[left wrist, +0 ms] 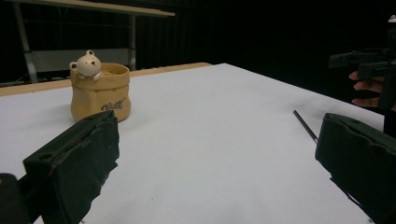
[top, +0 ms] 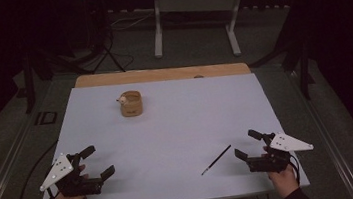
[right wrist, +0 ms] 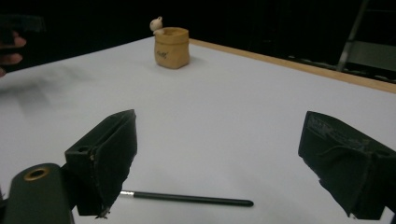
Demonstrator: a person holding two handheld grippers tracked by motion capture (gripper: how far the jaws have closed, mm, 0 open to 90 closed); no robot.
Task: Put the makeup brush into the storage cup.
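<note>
While both tongs sit at the near edge of the table (top: 175, 190), nothing is gripped: my left gripper (top: 94, 163) at near left has its jaws spread wide and empty, and my right gripper (top: 248, 144) at near right likewise stands open with nothing between its jaws.

Nearest work item: thin black stick (top: 216, 160), probably a brush or pen, lying flat on the white sheet just left of the right gripper. In the right gripper view the stick (right wrist: 187, 198) lies crosswise close below the jaws, not touching them.

Judgement for the pick: bring the right jaws down astride the stick near its middle, turned across its length, tips almost at the sheet, then close slowly so it cannot roll away.

Farther off, left of centre: tan bear-faced pot (top: 130, 103), upright, well apart from the stick. Likely destination.
</note>
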